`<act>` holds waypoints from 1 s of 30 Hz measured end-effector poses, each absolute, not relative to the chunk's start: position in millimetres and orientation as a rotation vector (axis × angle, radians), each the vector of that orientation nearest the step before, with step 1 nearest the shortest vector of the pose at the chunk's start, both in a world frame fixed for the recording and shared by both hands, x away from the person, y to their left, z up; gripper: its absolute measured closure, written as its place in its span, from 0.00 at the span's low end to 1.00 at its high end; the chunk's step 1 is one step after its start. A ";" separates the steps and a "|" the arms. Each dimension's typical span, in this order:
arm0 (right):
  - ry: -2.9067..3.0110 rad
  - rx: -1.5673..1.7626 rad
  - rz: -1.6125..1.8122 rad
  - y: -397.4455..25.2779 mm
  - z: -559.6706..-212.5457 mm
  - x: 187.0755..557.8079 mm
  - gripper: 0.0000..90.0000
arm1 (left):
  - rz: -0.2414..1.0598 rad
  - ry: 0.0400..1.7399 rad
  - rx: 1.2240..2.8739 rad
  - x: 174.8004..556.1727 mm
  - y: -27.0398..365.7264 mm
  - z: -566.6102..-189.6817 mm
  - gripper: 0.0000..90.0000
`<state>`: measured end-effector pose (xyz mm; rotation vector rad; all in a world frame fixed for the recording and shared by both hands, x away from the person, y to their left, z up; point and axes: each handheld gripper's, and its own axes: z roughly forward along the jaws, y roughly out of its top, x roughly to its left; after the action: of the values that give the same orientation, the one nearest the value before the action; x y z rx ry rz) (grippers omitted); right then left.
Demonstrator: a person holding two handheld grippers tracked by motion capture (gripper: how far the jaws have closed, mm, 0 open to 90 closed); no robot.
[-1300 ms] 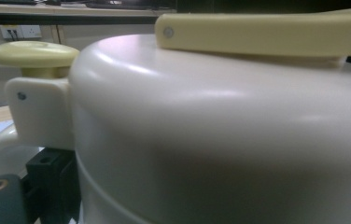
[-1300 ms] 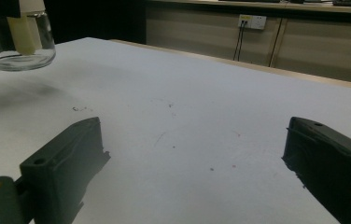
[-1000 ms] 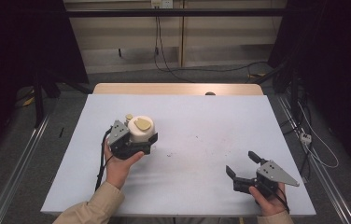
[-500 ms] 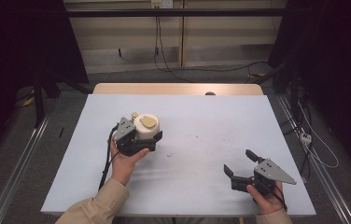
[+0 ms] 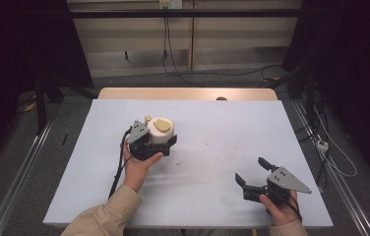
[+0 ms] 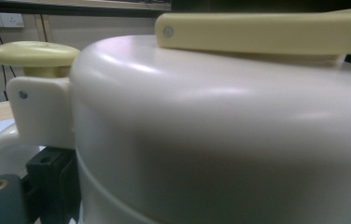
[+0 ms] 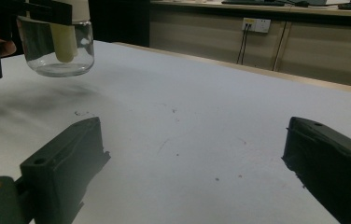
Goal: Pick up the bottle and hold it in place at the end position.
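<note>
Jar [image 5: 161,133] with a cream-white lid and a pale yellow handle on top is held off the table [image 5: 212,128] by the left gripper [image 5: 149,145], left of the table's middle. In the right gripper view the jar's lower part [image 7: 61,46] is clear glass, a pale stick hangs inside it, and its base is above the tabletop with a faint shadow beneath. The left gripper's black jaws are clamped around the jar just below the lid; the left gripper view, taken from very near, shows the lid's curved cream wall [image 6: 220,140], the flat yellow handle [image 6: 267,32] above it, and a round yellow knob [image 6: 36,53] on a white bracket at its side. The left hand [image 5: 138,167] grips the tool from the near side of the jar.

Well apart from the jar, toward the table's near right corner, the right gripper [image 5: 254,173] rests low over the table with its jaws spread wide and nothing between them. Small dark specks [image 5: 212,145] mark the tabletop between the jar and that gripper.
</note>
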<state>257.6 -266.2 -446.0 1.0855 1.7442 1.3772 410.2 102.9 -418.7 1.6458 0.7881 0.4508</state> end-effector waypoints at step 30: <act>1.752 1.086 1.385 -267.1 -447.1 257.9 0.05 | 0.415 0.768 1.668 425.9 73.9 -418.4 0.07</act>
<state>257.9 -267.1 -447.1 1.0857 1.7519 1.3847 425.9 73.9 -418.4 1.6679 0.7676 0.4154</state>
